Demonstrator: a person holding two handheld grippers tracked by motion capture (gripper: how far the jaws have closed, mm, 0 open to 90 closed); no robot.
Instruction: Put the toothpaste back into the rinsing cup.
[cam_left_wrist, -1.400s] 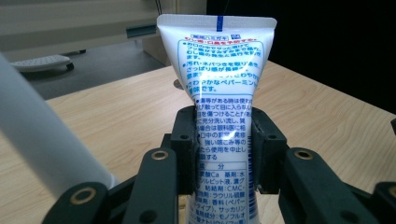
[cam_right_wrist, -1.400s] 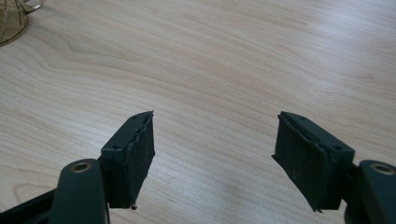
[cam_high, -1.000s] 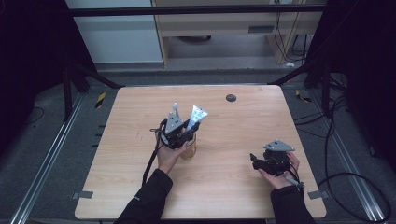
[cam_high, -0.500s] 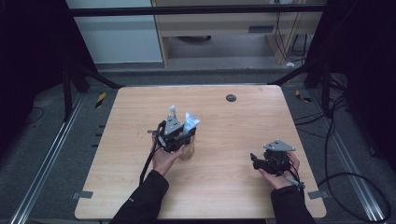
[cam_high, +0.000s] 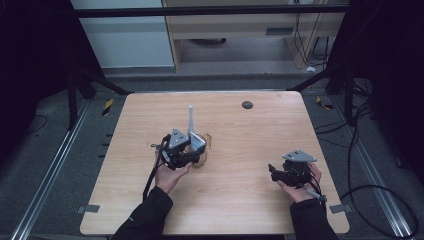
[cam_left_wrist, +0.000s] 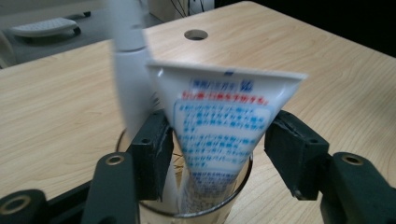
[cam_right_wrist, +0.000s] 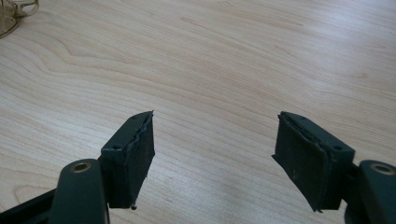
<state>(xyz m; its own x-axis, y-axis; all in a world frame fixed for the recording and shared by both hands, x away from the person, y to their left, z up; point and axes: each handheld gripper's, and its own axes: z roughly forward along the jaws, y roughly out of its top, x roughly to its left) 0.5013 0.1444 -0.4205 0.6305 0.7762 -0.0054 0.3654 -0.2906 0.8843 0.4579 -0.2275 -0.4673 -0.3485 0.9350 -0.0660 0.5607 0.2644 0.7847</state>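
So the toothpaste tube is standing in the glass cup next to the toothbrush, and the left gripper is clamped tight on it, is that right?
Not quite. The left gripper is not clamped: the left gripper view shows its jaws, which have just been opening, standing apart from the toothpaste tube. The tube does stand in the glass cup beside the toothbrush.

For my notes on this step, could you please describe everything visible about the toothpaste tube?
The toothpaste tube is white soft plastic with blue and red print. It stands cap-end down in a clear glass cup, its flat crimped end up, beside a white toothbrush. The left gripper has just been opening; its fingers flank the tube.
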